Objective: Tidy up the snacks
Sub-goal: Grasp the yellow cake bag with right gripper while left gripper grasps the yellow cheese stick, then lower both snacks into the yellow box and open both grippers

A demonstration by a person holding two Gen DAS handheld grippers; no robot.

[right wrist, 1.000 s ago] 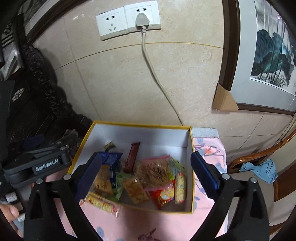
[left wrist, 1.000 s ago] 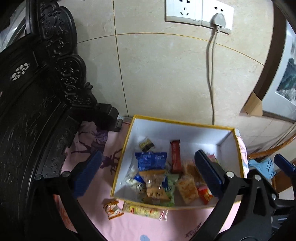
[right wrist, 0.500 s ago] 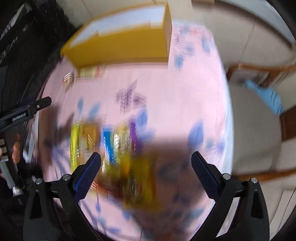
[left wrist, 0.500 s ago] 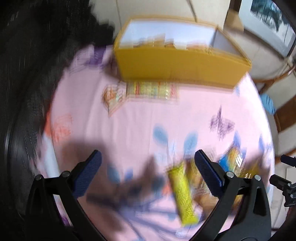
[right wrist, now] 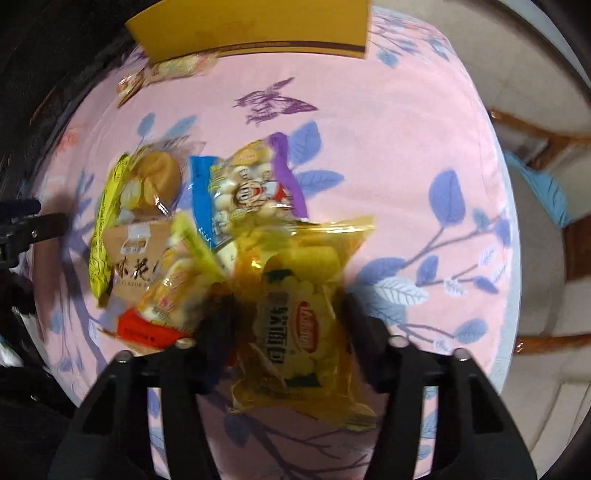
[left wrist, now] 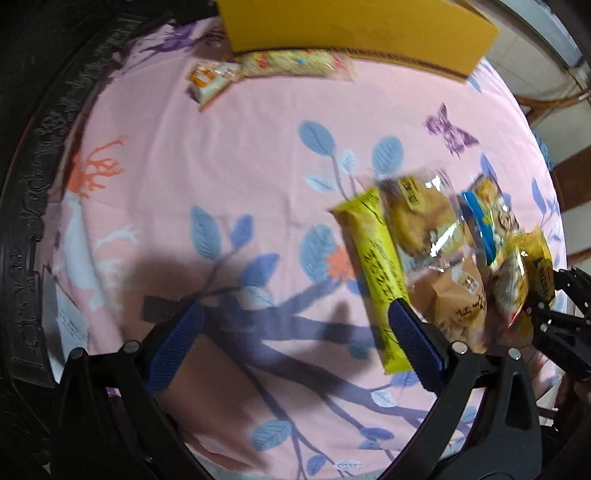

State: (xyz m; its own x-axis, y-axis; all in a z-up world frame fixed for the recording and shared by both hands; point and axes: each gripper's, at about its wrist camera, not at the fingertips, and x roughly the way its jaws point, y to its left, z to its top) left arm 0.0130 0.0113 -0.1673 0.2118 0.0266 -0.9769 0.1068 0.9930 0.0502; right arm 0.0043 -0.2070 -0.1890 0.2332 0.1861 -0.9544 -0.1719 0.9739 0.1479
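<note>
A pile of snack packets lies on the pink flowered cloth (left wrist: 229, 155). My right gripper (right wrist: 286, 325) has its jaws around a clear yellow bread packet (right wrist: 295, 295); motion blur hides whether they grip it. Beside it lie a blue and purple peanut bag (right wrist: 251, 184), a brown packet (right wrist: 136, 258) and a long yellow-green bar (left wrist: 373, 266). My left gripper (left wrist: 295, 343) is open and empty over bare cloth, its right finger beside the bar. The yellow box (left wrist: 351, 26) stands at the far edge.
Two small packets (left wrist: 266, 70) lie on the cloth against the box front. Dark carved wooden furniture (left wrist: 33, 147) runs along the left. A wooden chair with a blue cloth (right wrist: 539, 192) stands off the right edge.
Both views swung down from the box and wall to the near pile of snacks. My right gripper has narrowed around the yellow bread packet. My left stays open.
</note>
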